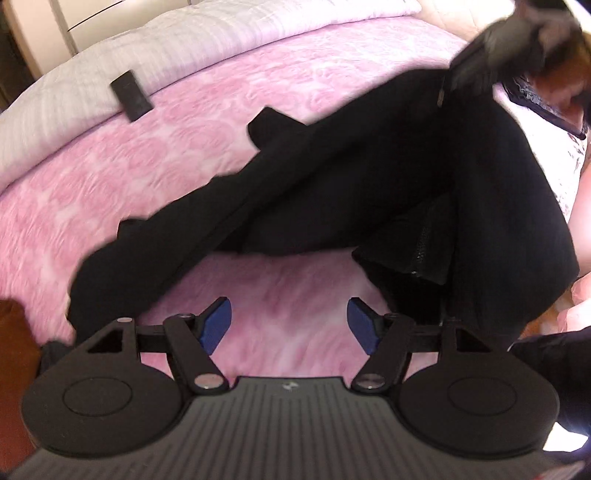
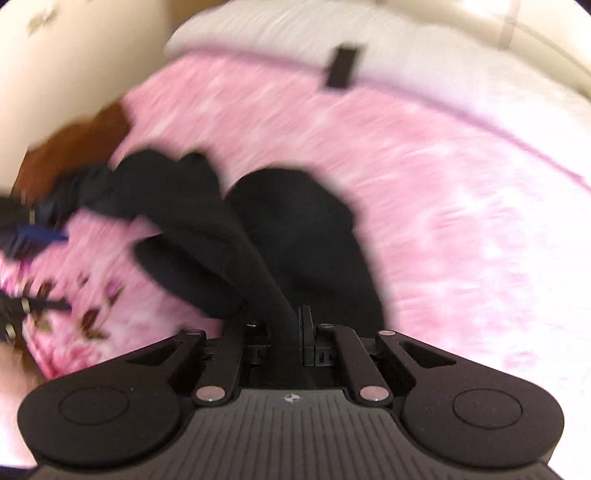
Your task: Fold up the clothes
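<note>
The black garment (image 1: 369,177) lay spread across the pink bedspread (image 1: 129,192) of a bed, its long dark parts stretching from the lower left up toward the upper right in the left wrist view. One end of it was lifted off the bed at the upper right, where the right gripper (image 1: 517,33) showed as a dark blur. A zip ran along an edge of the cloth at the lower right.

In the right wrist view the garment (image 2: 303,236) ran up from the bed into the right gripper (image 2: 301,325), whose fingers were closed on a bunched fold of the black cloth. That view was heavily smeared by motion.

The left gripper (image 1: 290,325) hung over bare pink bedspread just below the garment, its blue-padded fingers (image 1: 218,325) standing apart with nothing between them and not touching the cloth.

Farther up the bed, a small flat black object (image 1: 131,95) lay where the pink bedspread met a white quilt (image 1: 110,55). A brown cloth (image 2: 74,147) lay at the bed's edge just beside the garment's far end in the right wrist view, and a floral pink fabric (image 2: 74,306) showed at the lower left there.
</note>
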{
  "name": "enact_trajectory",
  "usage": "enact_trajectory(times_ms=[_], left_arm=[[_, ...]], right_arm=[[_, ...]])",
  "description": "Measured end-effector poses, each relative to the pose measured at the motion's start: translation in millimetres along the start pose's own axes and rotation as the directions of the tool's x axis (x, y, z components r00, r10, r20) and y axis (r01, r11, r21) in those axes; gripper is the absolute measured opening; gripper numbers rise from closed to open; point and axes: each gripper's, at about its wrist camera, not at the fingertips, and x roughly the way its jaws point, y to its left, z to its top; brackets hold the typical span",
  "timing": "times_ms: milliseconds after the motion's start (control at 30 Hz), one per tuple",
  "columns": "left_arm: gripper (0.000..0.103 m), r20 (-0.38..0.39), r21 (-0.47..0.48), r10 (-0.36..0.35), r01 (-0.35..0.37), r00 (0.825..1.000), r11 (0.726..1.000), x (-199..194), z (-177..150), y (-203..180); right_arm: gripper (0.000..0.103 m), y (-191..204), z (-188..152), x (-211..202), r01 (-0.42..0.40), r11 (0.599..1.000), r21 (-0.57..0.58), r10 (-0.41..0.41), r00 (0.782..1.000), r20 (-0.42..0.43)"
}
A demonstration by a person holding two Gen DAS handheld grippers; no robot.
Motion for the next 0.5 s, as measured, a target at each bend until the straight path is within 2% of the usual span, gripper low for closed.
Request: enact_trajectory(times_ms=[100,200,300,367,433,500], left_arm=[[0.066,0.009,0.029,0.002,-0.003,1.000,1.000,13.9,34.9,-24.4],[0.068,0.021,0.052,-0.016,0.015,1.000,0.999,27.7,67.4,-50.5],[0.070,0.016,0.076,-0.028,0.027,0.999,0.997,42.2,91.9,-77.2],[0.071,0.001,0.083,-0.037,0.037,0.999,0.996,49.8,100.7,-93.1],[0.073,-0.021,0.087,-0.046,0.048,0.999,0.995,55.7,104.0,-106.8],[0.073,-0.051,0.082,-0.056,0.060,0.997,0.995,62.0,102.2,-117.2]], right_arm=[[0.004,-74.9,-8.4,-38.4,0.098,0.988,0.117,-0.107,0.992,0.072],[0.004,-146.7,-31.2,-64.1,0.190,0.948,0.256,-0.216,0.973,0.078],[0.003,-212.5,-68.5,-79.3,0.276,0.878,0.391,-0.311,0.950,0.029],[0.003,-237.2,-95.5,-81.9,0.330,0.839,0.432,-0.355,0.934,-0.023],[0.003,-252.1,-120.6,-79.0,0.368,0.805,0.465,-0.376,0.923,-0.080],[0.003,-269.5,-145.5,-72.8,0.376,0.753,0.540,-0.352,0.924,-0.152]])
